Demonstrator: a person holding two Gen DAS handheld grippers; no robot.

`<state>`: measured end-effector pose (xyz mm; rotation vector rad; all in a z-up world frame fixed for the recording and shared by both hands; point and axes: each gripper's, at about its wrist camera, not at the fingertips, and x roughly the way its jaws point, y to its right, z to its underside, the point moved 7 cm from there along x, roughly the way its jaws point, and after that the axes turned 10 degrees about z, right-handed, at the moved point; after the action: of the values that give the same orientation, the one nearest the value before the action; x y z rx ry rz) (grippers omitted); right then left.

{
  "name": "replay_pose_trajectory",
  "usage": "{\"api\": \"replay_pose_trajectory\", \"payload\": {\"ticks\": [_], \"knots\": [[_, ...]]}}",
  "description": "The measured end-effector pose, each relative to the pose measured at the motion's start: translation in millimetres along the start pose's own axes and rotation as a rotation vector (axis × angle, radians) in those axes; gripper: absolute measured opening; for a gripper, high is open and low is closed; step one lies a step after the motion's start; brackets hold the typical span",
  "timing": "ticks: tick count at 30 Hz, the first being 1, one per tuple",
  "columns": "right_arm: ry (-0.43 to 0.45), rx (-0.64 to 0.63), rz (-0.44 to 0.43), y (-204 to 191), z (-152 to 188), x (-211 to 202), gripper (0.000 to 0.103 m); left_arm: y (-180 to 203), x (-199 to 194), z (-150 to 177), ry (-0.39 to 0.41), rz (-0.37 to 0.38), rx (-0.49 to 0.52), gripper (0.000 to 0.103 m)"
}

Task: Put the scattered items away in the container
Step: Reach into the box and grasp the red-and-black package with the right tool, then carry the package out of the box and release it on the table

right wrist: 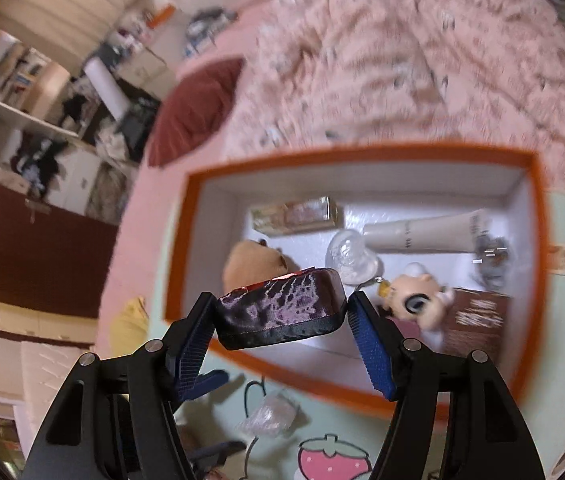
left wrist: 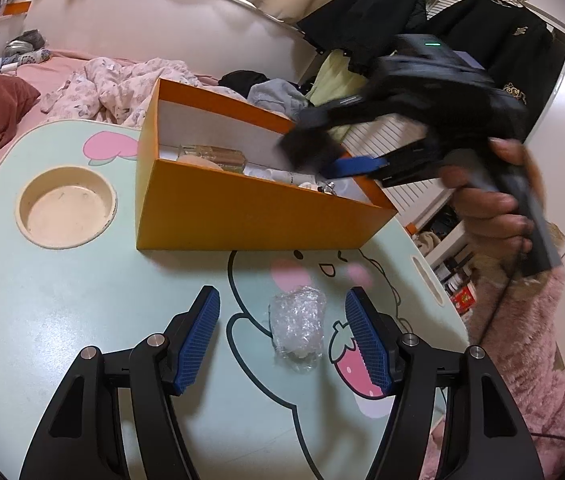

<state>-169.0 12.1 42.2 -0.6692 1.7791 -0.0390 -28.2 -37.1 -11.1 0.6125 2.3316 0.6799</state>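
Right wrist view: at centre frame, my right hand-held gripper (right wrist: 282,308) clamps a dark pouch (right wrist: 280,310) above the orange box (right wrist: 538,216); my left hand-held gripper (left wrist: 282,300) stands apart around crumpled plastic wrap (left wrist: 297,326) on the table (left wrist: 62,320).

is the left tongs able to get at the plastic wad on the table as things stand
Probably yes: the plastic wad lies on the table between the open left tongs, nothing over it.

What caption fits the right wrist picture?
Right gripper holds a dark purple case above the orange box.
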Motion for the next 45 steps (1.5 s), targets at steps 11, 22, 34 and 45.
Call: {"api": "replay_pose_trajectory", "payload": {"ticks": [11,22,34,45], "knots": [[0.131,-0.081,-0.065,15,109,-21,0.067,-4,0,1,-0.006,-0.004,-0.004,0.066],[0.249,-0.121,0.0,27,133,4,0.067,-6,1,2,-0.004,-0.015,-0.005,0.066],[0.484,-0.012,-0.091,51,128,-13,0.079,-6,1,2,-0.006,-0.019,-0.003,0.066],[0.418,0.039,-0.099,56,124,1,0.082,-6,2,4,-0.008,-0.016,-0.001,0.066]]}}
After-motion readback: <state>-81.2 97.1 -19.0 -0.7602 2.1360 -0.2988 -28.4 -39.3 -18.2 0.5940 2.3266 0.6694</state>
